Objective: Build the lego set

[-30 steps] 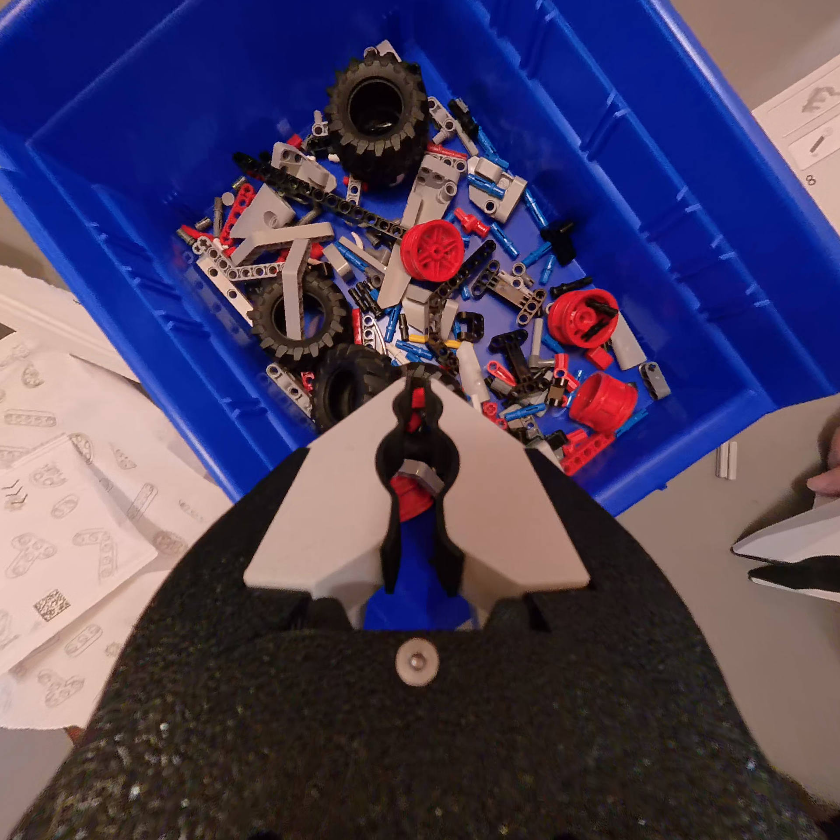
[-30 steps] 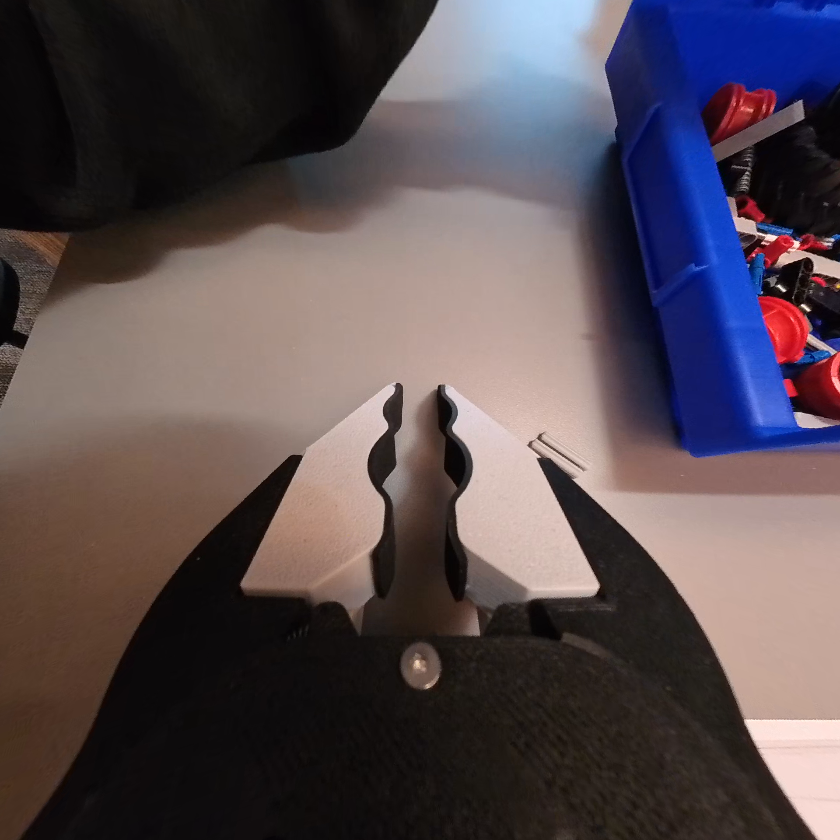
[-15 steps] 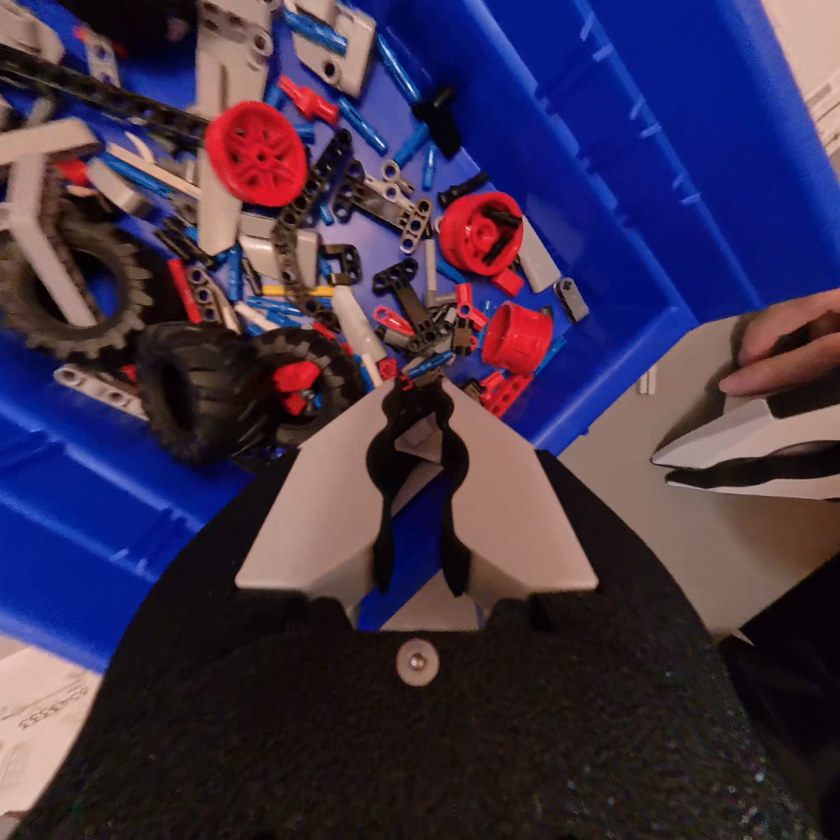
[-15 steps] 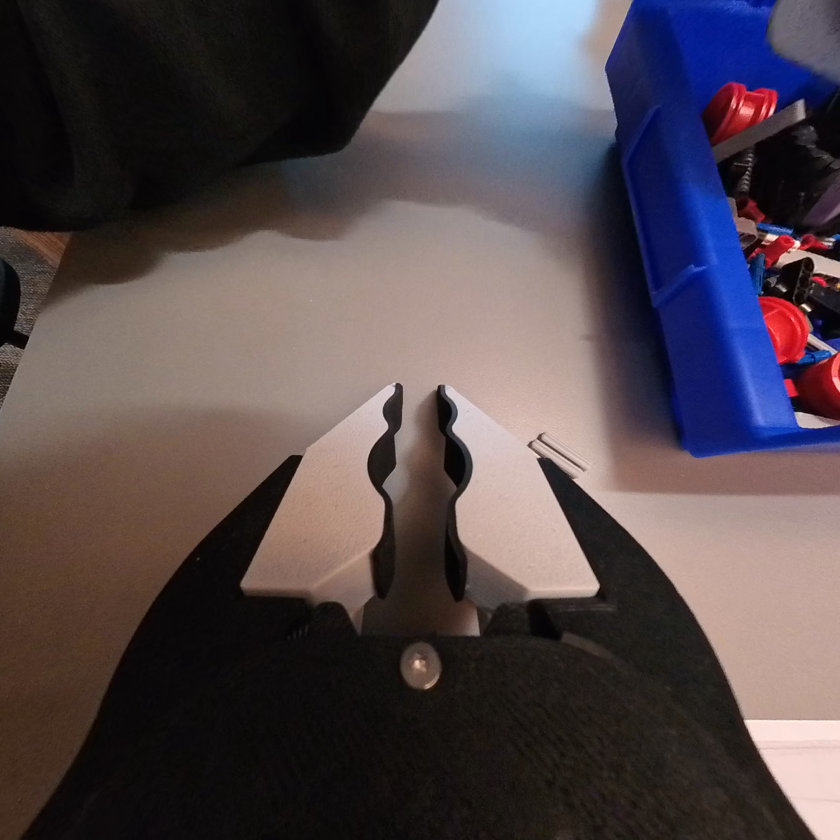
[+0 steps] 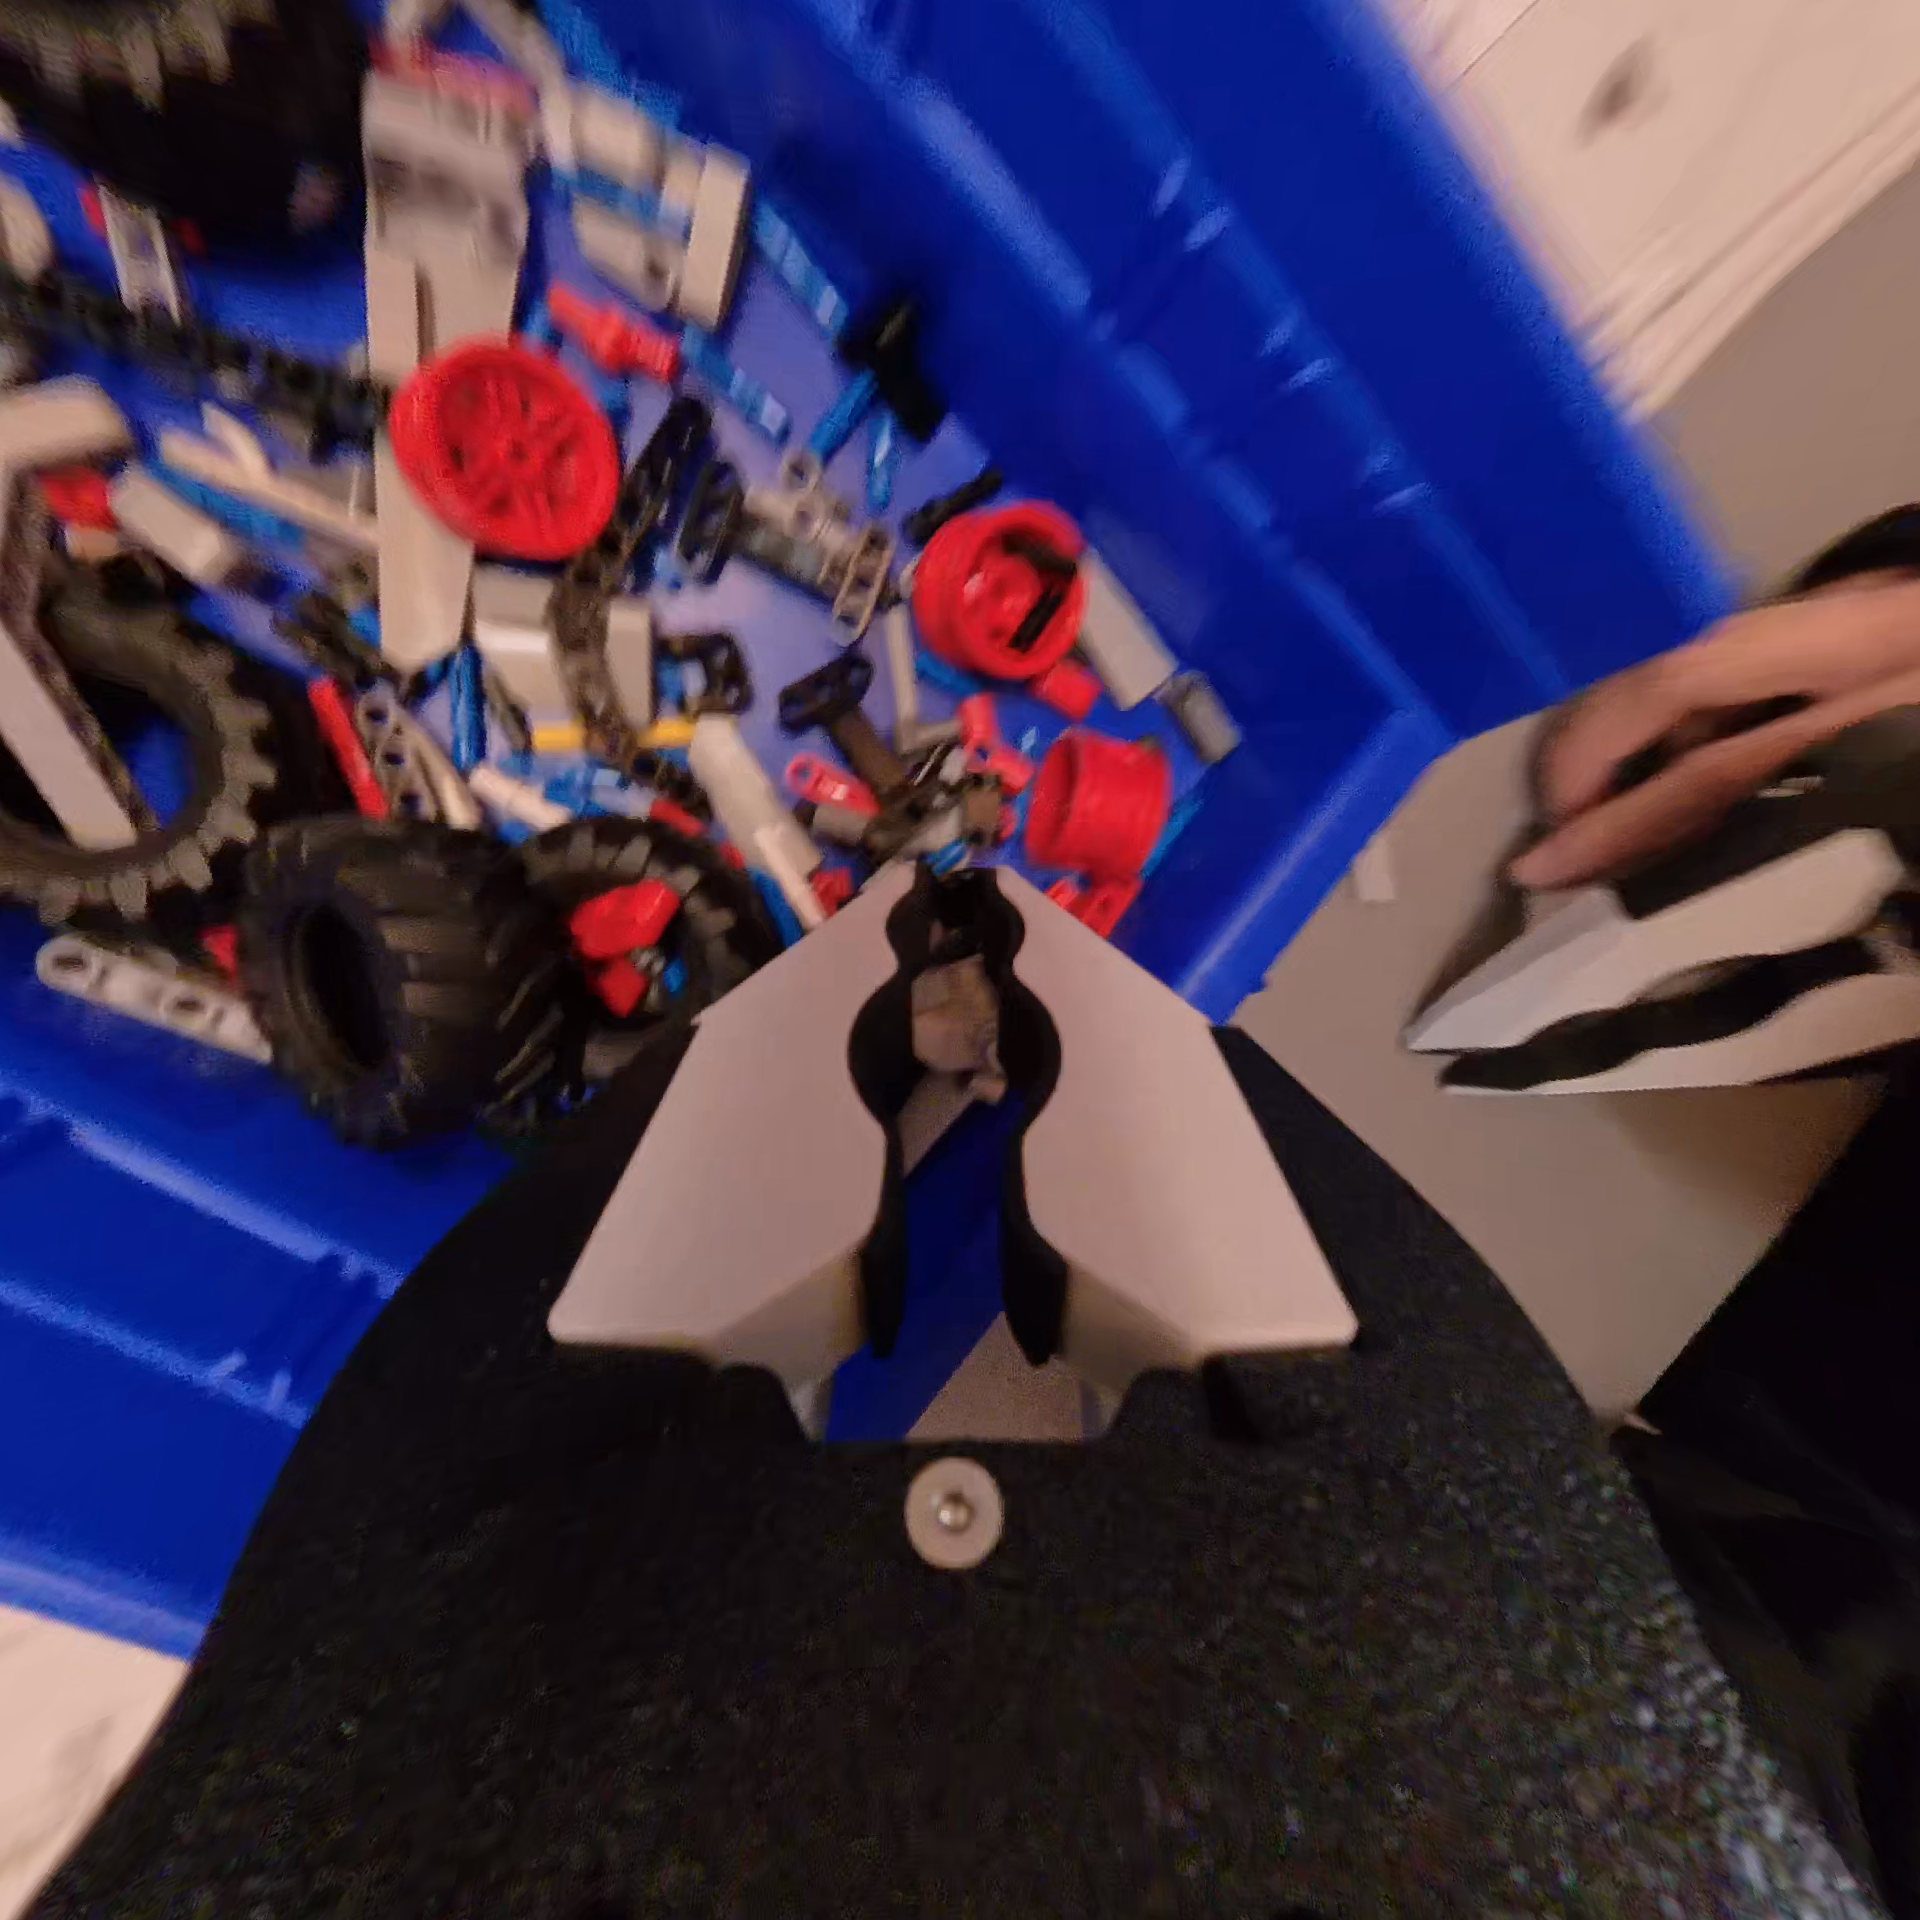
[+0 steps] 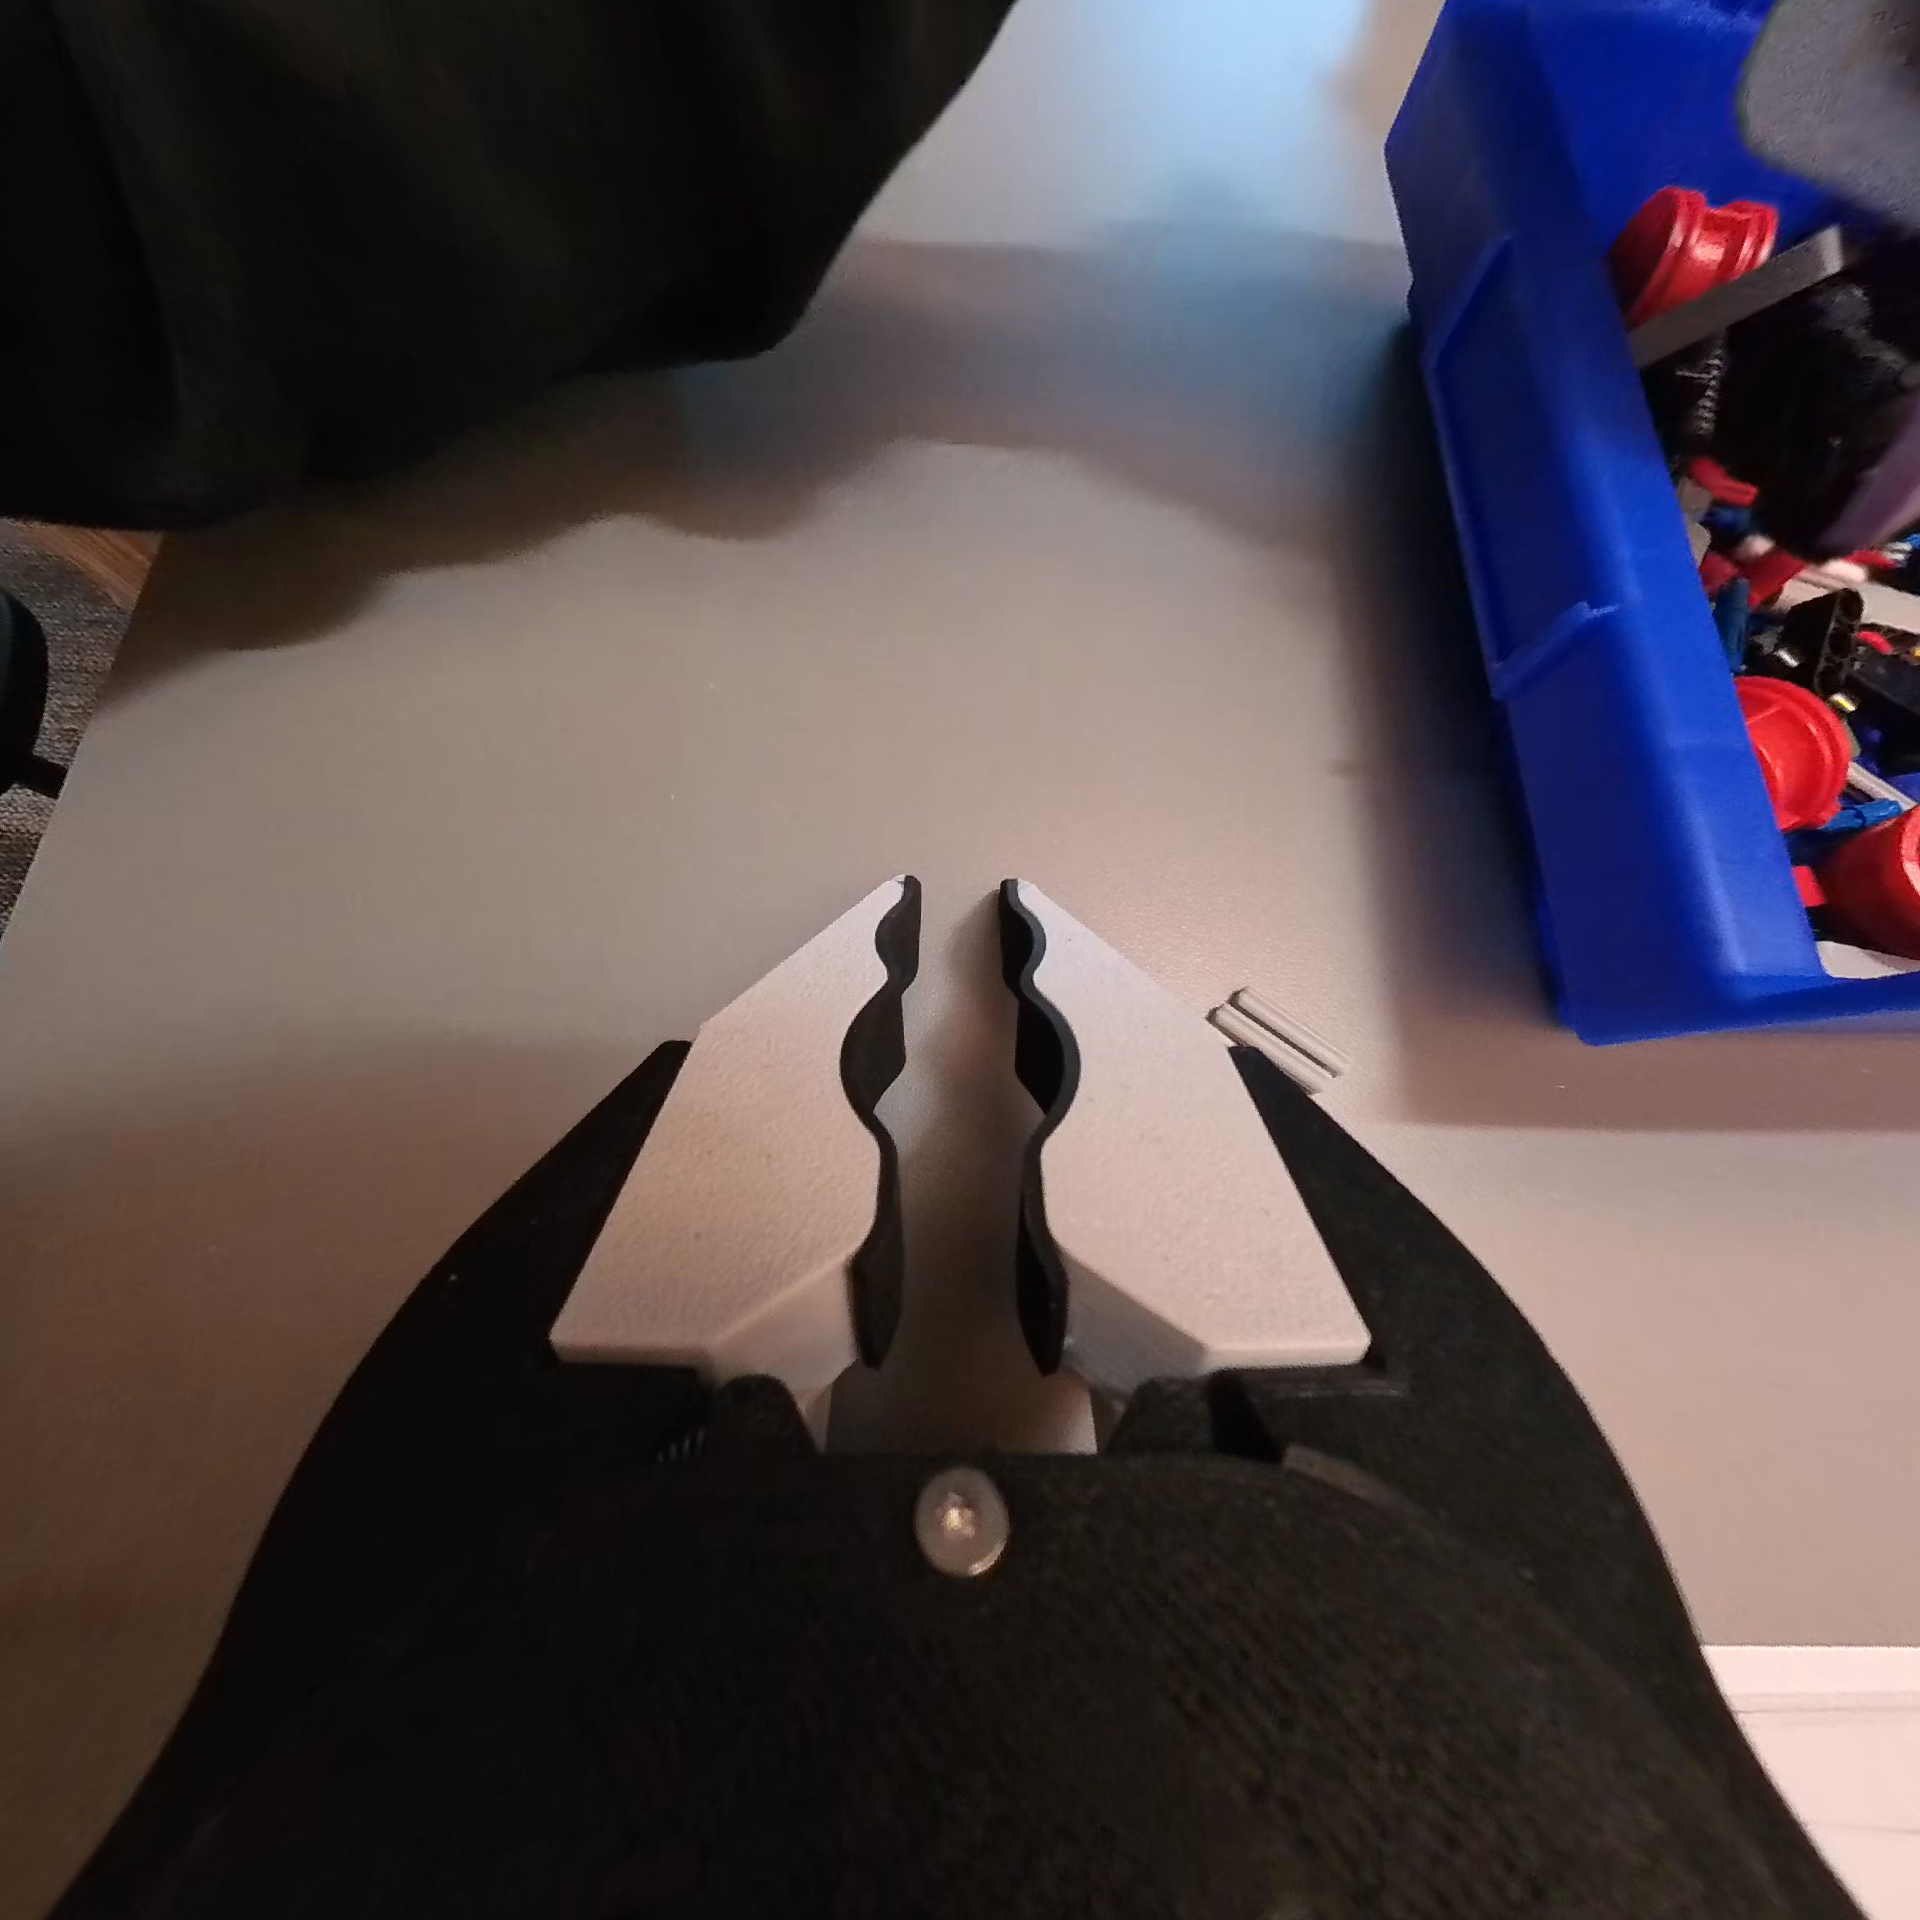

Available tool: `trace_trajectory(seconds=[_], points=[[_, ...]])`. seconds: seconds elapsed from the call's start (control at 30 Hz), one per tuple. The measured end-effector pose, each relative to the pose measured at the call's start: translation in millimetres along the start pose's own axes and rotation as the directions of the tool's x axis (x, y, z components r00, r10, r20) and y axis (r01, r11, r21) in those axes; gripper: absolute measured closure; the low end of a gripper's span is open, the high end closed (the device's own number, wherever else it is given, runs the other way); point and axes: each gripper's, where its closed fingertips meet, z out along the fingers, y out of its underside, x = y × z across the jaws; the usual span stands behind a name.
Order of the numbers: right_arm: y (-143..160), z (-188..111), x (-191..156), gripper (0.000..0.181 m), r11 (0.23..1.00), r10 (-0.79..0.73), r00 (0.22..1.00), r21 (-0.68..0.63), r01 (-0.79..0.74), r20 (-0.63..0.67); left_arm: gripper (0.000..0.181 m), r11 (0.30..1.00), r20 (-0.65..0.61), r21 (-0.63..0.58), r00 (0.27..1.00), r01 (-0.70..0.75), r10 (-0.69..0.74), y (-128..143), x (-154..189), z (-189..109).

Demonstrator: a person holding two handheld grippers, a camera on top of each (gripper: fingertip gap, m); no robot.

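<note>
A blue bin (image 5: 1247,312) holds loose lego pieces: red wheel hubs (image 5: 504,447), black tyres (image 5: 364,966), grey beams, and blue and black pins. My left gripper (image 5: 954,888) hangs over the bin's near right corner, shut on a small grey lego piece (image 5: 951,1023) held in the hollow between its jaws. The left wrist view is motion-blurred. My right gripper (image 6: 959,914) rests low over the grey table (image 6: 520,831), jaws slightly apart and empty. It also shows in the left wrist view (image 5: 1621,997), with a hand on it, right of the bin.
A small grey ribbed piece (image 6: 1278,1034) lies on the table just right of my right gripper. The bin (image 6: 1621,727) stands to its right. Dark cloth (image 6: 364,208) covers the far left. White paper sheets lie at the bin's far right (image 5: 1662,156) and near left (image 5: 62,1714). One gripper's finger ends stand about 15 cm off the other's.
My left gripper has swung right and closer over the bin's near right corner, still holding the grey piece. The right gripper has not moved.
</note>
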Motion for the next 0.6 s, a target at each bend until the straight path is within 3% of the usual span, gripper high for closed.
trace_trajectory(seconds=[0.03, 0.13, 0.2, 0.27, 0.43, 0.5, 0.6], points=[[0.0, 0.0, -0.1, 0.169, 1.0, 0.0, 1.0, 0.0, 0.0, 0.0, 0.174, 0.997, -0.051, 0.081, 0.999, -0.016, 0.02, -9.5, 6.2, -6.9], [0.0, 0.0, 0.0, 0.169, 1.0, 0.0, 1.0, 0.0, 0.0, 0.0, 0.174, 0.933, -0.21, 0.357, 0.97, -0.04, 0.121, -39.7, 27.2, -37.4], [0.0, 0.0, 0.0, 0.168, 1.0, 0.0, 1.0, 0.0, 0.0, 0.0, 0.174, 0.842, -0.303, 0.539, 0.924, -0.035, 0.232, -56.0, 44.1, -65.4], [0.0, 0.0, 0.0, 0.169, 1.0, 0.0, 1.0, 0.0, 0.0, 0.0, 0.174, 0.752, -0.318, 0.658, 0.893, -0.035, 0.32, -64.2, 51.8, -87.8], [-0.1, 0.1, 0.1, 0.168, 1.0, 0.0, 1.0, 0.0, 0.0, 0.0, 0.175, 0.526, -0.127, 0.83, 0.854, -0.187, 0.504, -72.3, 63.2, -120.2], [-0.1, 0.1, 0.0, 0.168, 1.0, 0.0, 1.0, 0.0, 0.0, 0.0, 0.175, 0.506, -0.096, 0.831, 0.835, -0.233, 0.542, -70.0, 70.5, -123.1], [-0.1, 0.1, -0.1, 0.168, 1.0, -0.001, 1.0, 0.0, 0.001, -0.001, 0.174, 0.558, -0.08, 0.786, 0.85, -0.268, 0.521, -69.4, 69.9, -115.0]])
